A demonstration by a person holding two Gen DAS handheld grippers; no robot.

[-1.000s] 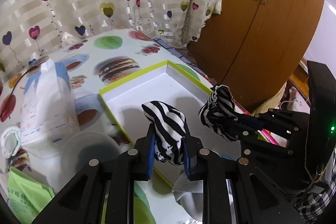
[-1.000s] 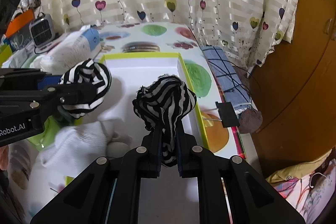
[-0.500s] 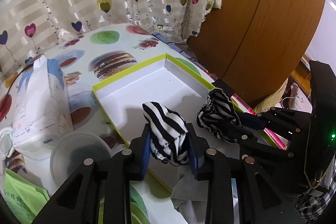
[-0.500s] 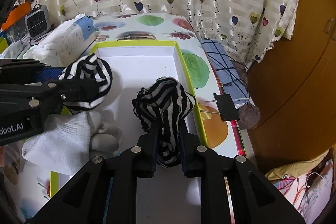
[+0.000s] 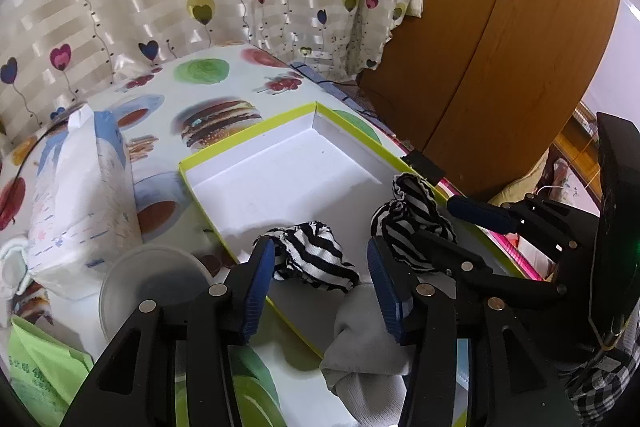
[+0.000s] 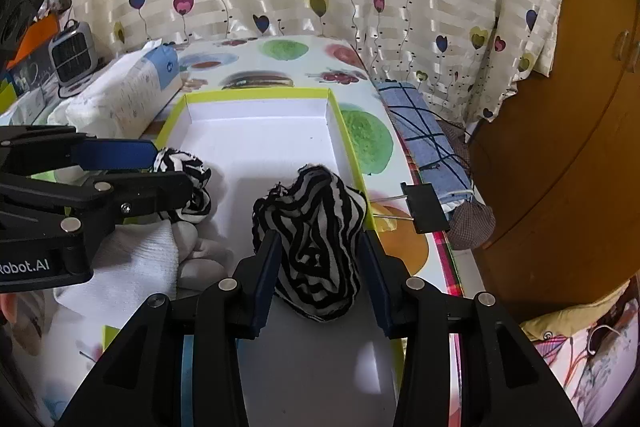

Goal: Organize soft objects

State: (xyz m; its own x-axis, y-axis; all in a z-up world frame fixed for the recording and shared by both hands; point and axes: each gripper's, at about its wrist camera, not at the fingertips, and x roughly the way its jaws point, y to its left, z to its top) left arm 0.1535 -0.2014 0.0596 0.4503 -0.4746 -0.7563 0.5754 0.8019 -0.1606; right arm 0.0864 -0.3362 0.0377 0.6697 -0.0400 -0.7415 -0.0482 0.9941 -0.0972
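A: Between the left gripper's (image 5: 320,277) wide-spread jaws, 1 striped sock (image 5: 312,259) lies loose in the tray (image 5: 248,141).

B: The right gripper's (image 6: 318,267) jaws also gape around the other striped sock (image 6: 316,239). Probably 2 placed; the white sock (image 6: 132,267) remains, draped over the tray's edge.

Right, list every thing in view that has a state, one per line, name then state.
left gripper: open, jaws wide apart around its sock
right gripper: open, jaws apart beside its sock
left striped sock: released, bunched, lying in the box
right striped sock: released, bunched, lying in the box
box: open, no lid on it
white sock: crumpled, draped over the box's near edge
wardrobe doors: closed
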